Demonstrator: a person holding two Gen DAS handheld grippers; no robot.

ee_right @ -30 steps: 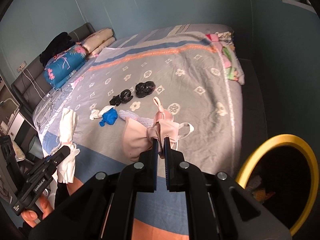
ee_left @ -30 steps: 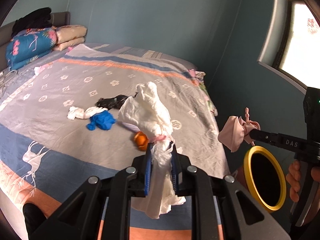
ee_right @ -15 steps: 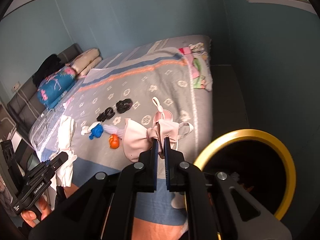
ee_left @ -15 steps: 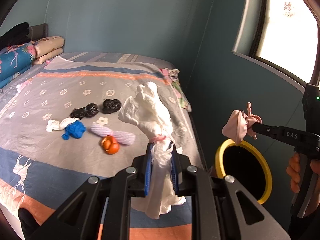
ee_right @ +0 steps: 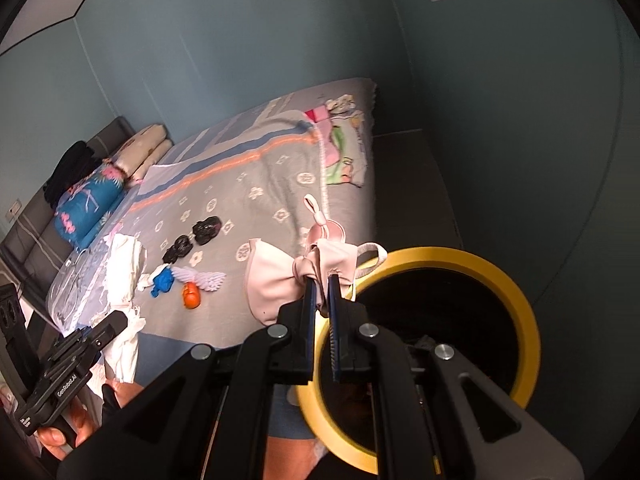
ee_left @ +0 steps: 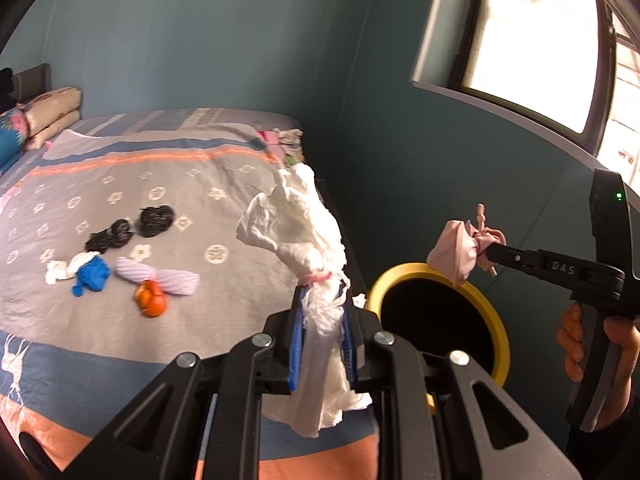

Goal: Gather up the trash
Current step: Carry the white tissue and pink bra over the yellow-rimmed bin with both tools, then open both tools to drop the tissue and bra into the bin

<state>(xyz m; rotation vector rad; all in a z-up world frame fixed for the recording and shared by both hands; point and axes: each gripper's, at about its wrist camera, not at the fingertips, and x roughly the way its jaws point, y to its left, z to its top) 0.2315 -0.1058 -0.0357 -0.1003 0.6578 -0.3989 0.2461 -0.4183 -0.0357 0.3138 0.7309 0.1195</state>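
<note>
My left gripper (ee_left: 323, 300) is shut on a crumpled white cloth bundle (ee_left: 298, 224) tied with a pink band, held above the bed's edge. My right gripper (ee_right: 321, 280) is shut on a pale pink bra (ee_right: 280, 276), hanging just left of the yellow-rimmed bin (ee_right: 516, 304). In the left wrist view the bin (ee_left: 496, 320) stands right of the bed, with the pink bra (ee_left: 456, 248) above its rim. On the bed (ee_left: 180, 184) lie two black bundles (ee_left: 132, 226), a white and blue bundle (ee_left: 86, 274), a lilac item (ee_left: 160, 276) and an orange item (ee_left: 151, 299).
Folded bedding and pillows (ee_right: 92, 196) are stacked at the bed's head. A colourful cloth (ee_right: 340, 148) lies on the bed's far corner. Teal walls close in on the right, with a window (ee_left: 532, 44) above. A hand (ee_left: 600, 344) holds the right gripper's handle.
Both grippers have swung right, away from the bed's middle and toward the bin, each still gripping its cloth. The bin now fills much more of the right wrist view.
</note>
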